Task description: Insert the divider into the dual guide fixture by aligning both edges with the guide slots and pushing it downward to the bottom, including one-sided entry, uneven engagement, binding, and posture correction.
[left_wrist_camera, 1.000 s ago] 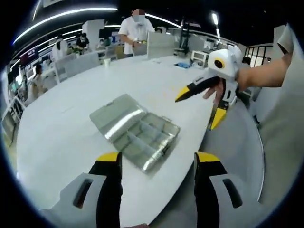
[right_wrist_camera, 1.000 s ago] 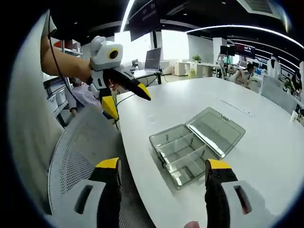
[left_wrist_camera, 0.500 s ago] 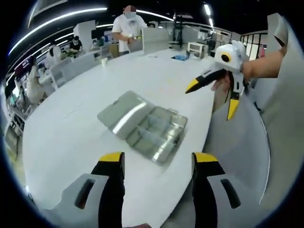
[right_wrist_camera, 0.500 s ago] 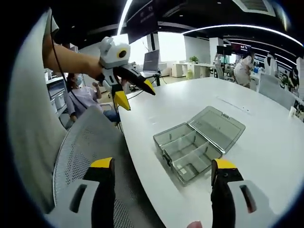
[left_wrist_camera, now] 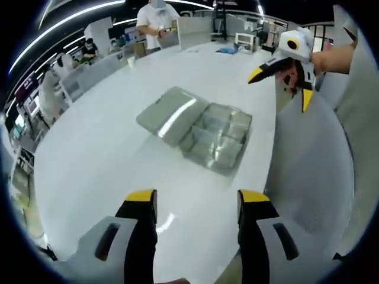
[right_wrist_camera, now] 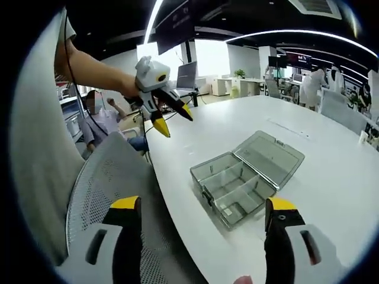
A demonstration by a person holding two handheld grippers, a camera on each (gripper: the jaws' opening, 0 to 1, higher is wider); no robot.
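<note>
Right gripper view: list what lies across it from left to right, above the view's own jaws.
Person's arm → left gripper → open clear compartment box → its flipped-back lid.

In the left gripper view we see our left hand-held gripper, white-bodied with black jaws tipped in yellow, rising from the bottom of the frame with its jaws spread wide and nothing between them. At the upper right of that view our right hand-held gripper hangs in the air, its jaws splayed, one yellow tip pointing sideways and the other downward; our bare right forearm reaches in behind it. In the right gripper view the right hand-held gripper's own jaws stand equally wide apart and empty at the bottom, while our left hand-held gripper hovers at upper left, gaping too, held by our bare left forearm.
</note>
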